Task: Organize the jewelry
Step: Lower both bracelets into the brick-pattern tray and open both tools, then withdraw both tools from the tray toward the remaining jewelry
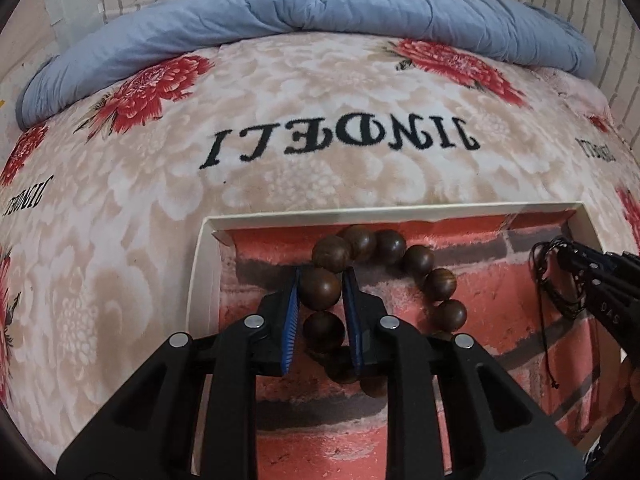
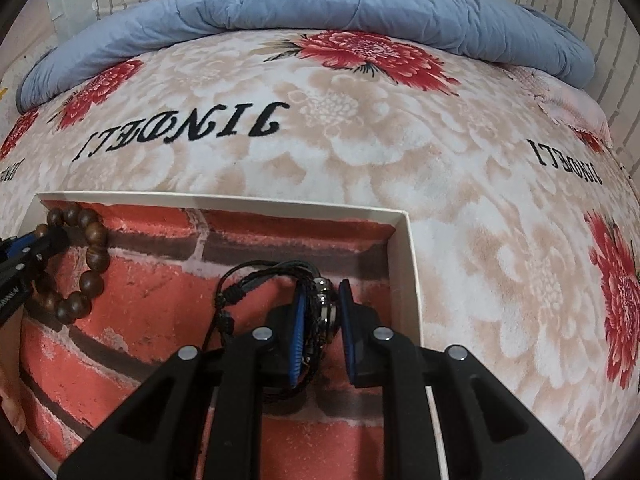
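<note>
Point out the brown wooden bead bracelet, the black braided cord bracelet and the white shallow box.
Brown wooden bead bracelet (image 1: 440, 285): left wrist view, a bead on its right side.
Black braided cord bracelet (image 2: 260, 280): right wrist view, its upper cords.
White shallow box (image 2: 406, 276): right wrist view, right wall.

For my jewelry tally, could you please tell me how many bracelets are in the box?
2: a wooden bead bracelet at the box's left end and a black cord bracelet at its right end. None looks hidden.
</note>
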A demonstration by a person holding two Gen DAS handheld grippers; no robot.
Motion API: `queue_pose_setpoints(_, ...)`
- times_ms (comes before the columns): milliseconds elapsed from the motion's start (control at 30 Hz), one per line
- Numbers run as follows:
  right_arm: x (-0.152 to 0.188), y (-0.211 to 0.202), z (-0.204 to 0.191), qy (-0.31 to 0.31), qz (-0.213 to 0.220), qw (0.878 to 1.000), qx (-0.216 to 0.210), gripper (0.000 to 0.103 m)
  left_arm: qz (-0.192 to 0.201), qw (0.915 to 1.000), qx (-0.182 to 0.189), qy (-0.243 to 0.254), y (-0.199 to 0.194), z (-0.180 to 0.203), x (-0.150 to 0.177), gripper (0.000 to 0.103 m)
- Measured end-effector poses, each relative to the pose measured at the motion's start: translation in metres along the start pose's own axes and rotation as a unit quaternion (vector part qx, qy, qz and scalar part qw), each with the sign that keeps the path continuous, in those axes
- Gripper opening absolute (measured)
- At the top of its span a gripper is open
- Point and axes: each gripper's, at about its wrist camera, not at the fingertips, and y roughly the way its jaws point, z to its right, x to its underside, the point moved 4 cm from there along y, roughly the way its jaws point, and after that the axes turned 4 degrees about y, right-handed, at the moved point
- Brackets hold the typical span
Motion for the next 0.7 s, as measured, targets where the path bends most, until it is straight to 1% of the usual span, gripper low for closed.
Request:
queue_pose_setpoints(67, 0.000, 0.000, 0.001, 0.003, -0.001, 1.000, -0.004, 0.018, -0.002, 1.0000, -0.004, -0.005, 0.000, -0.002, 0.001, 0.026)
queue_pose_setpoints(100, 0.001, 0.000, 0.001, 0.002, -0.003, 1.000, -0.005, 0.018, -0.005, 0.9999, -0.009, -0.006, 0.000, -0.004, 0.001, 0.033)
queue_pose_setpoints(133, 0.001, 0.000, 0.002, 0.000, -0.003, 1.000, -0.003, 0.021, -0.003, 0.9999, -0.009, -0.009, -0.002, -0.005, 0.001, 0.037)
queue_pose_setpoints(167, 0.002, -0.003, 0.002, 0.001, 0.001, 1.000, -0.003, 0.028, 0.002, 0.9999, -0.011, -0.009, -0.005, -0.007, 0.001, 0.046)
queue_pose_setpoints(200, 0.002, -0.006, 0.003, 0.003, 0.006, 1.000, -0.006, 0.031, 0.009, 0.9998, -0.015, -0.009, -0.010, -0.007, 0.001, 0.056)
queue_pose_setpoints(233, 0.002, -0.010, 0.004, 0.006, 0.013, 1.000, -0.011, 0.036, 0.019, 0.9996, -0.019, -0.007, -0.016, -0.008, 0.001, 0.063)
queue_pose_setpoints(267, 0.002, -0.016, 0.005, 0.010, 0.026, 0.999, -0.020, 0.043, 0.027, 0.9993, -0.024, -0.005, -0.022, -0.008, 0.001, 0.065)
queue_pose_setpoints(333, 0.003, -0.031, 0.006, 0.011, 0.053, 0.998, -0.023, 0.049, 0.049, 0.9983, -0.033, -0.003, -0.039, -0.009, 0.002, 0.075)
queue_pose_setpoints(367, 0.004, -0.041, 0.006, 0.012, 0.068, 0.997, -0.026, 0.050, 0.063, 0.9974, -0.034, -0.005, -0.049, -0.009, 0.003, 0.078)
queue_pose_setpoints(400, 0.005, -0.052, 0.007, 0.014, 0.081, 0.996, -0.029, 0.050, 0.078, 0.9964, -0.034, -0.006, -0.059, -0.009, 0.004, 0.082)
queue_pose_setpoints(433, 0.007, -0.059, 0.008, 0.017, 0.089, 0.995, -0.030, 0.053, 0.095, 0.9949, -0.033, -0.008, -0.073, -0.010, 0.006, 0.087)
queue_pose_setpoints(533, 0.015, -0.090, 0.011, 0.027, 0.120, 0.992, -0.037, 0.056, 0.129, 0.9910, -0.035, -0.010, -0.107, -0.009, 0.015, 0.090)
queue_pose_setpoints(600, 0.025, -0.114, 0.011, 0.021, 0.140, 0.989, -0.032, 0.056, 0.146, 0.9885, -0.041, -0.007, -0.127, -0.007, 0.023, 0.091)
queue_pose_setpoints(633, 0.028, -0.124, 0.011, 0.018, 0.147, 0.988, -0.030, 0.057, 0.156, 0.9865, -0.048, -0.005, -0.142, -0.006, 0.030, 0.094)
queue_pose_setpoints(700, 0.040, -0.148, 0.011, 0.014, 0.161, 0.986, -0.034, 0.062, 0.173, 0.9832, -0.057, -0.002, -0.165, -0.004, 0.041, 0.097)
